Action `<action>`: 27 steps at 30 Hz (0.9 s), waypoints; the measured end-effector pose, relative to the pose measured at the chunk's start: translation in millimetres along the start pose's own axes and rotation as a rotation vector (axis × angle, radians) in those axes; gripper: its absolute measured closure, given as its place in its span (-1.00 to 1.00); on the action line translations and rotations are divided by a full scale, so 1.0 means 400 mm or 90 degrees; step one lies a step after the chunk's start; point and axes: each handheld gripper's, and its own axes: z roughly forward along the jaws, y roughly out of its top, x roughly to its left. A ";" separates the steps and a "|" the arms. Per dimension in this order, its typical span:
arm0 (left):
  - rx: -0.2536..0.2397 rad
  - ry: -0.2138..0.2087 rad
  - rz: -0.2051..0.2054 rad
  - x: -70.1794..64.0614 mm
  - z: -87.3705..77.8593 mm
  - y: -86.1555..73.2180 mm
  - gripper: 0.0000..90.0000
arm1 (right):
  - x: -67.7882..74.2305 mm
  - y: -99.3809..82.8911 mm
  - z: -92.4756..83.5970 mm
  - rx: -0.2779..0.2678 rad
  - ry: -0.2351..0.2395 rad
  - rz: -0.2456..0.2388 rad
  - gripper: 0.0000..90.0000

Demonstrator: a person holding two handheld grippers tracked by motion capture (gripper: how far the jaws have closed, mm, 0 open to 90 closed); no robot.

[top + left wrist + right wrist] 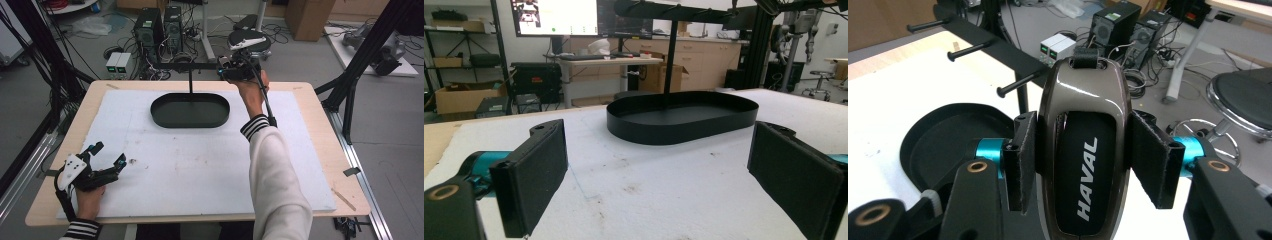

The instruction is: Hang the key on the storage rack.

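A glossy brown and black key fob (1083,165) marked HAVAL stands upright between the pads of my right gripper (1087,135), which is shut on it. In the high view that right gripper (235,70) is held up over the table's far edge, at the right end of a black crossbar (195,65). The crossbar (998,50) carries several pegs and rises on a post (190,82) from a black oval tray (165,122). My left gripper (108,154) rests at the table's front left, open, with nothing between its pads (536,175); it faces the tray (684,125).
A white mat (190,170) covers most of the wooden table (320,100). Computer towers (160,27), cables and a round stool (250,40) sit on the floor beyond the far edge. Black frame posts (370,45) stand at both sides.
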 end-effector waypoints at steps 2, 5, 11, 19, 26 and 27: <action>0.000 0.000 0.000 0.000 0.000 0.000 -0.79 | -0.005 0.000 0.001 0.000 0.003 0.006 0.07; 0.000 0.000 0.000 0.000 0.000 0.000 -0.79 | -0.013 -0.002 0.002 -0.002 0.001 0.006 0.07; 0.001 0.001 0.003 0.000 0.000 0.000 -0.79 | -0.029 -0.007 0.006 -0.004 0.004 0.017 0.07; 0.002 0.001 0.001 0.000 0.000 0.000 -0.79 | -0.049 -0.019 0.022 0.001 0.006 0.028 0.06; 0.003 0.000 -0.001 0.000 0.000 0.000 -0.79 | -0.070 -0.031 0.019 0.019 0.002 0.031 0.06; 0.003 0.000 -0.001 0.000 0.000 0.000 -0.79 | -0.071 -0.033 0.017 0.023 0.003 0.031 0.06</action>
